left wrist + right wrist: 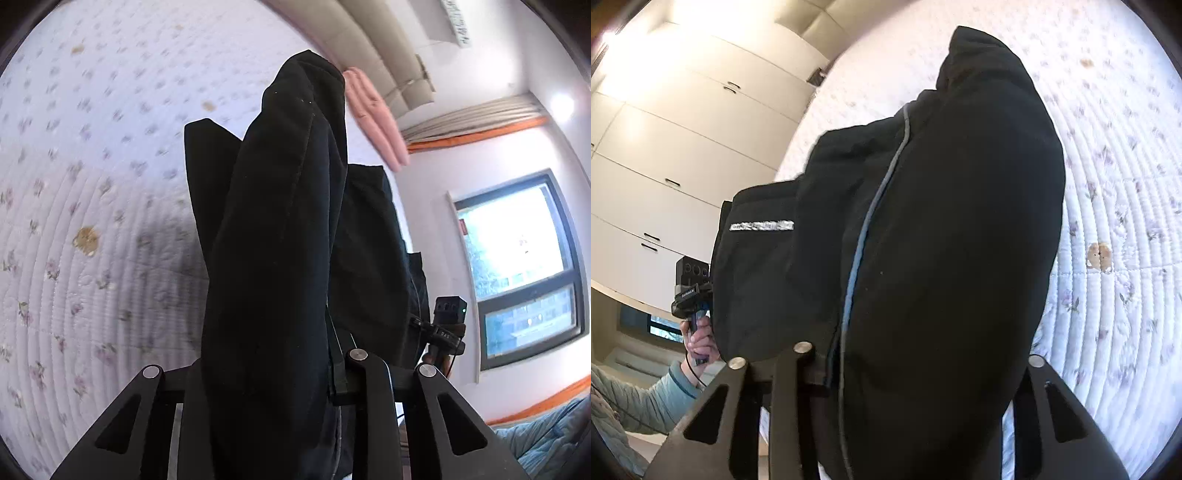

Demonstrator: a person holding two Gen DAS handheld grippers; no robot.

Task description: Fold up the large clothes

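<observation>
The black garment [280, 229] hung bunched between the two grippers, raised above the bed [92, 177], its thick folds filling the middle of both wrist views. In the left wrist view the left gripper [273, 373] was clenched on a rolled fold of the cloth, which rose over the jaws and hid the fingertips. In the right wrist view the right gripper [905, 369] was likewise grasping a bulky fold of the same garment [953, 240], the cloth bulging out between its arms. The fabric looked plain, heavy and dark, with a blue-grey piped seam [864, 236] running along one fold and a short silvery strip [761, 225] on a panel further off. Beneath it the bed's white quilted cover with small flower prints and a few brown stains [85, 240] lay open and bare on every visible side, leaving wide room. A pink folded item [373, 114] lay at the bed's far edge by the headboard [384, 48]. Beyond stood a window [517, 266] on one side and pale wardrobe doors [683, 140] on the other. The person's hand [700, 338] in a pale blue sleeve [653, 402] held the other gripper's handle.
</observation>
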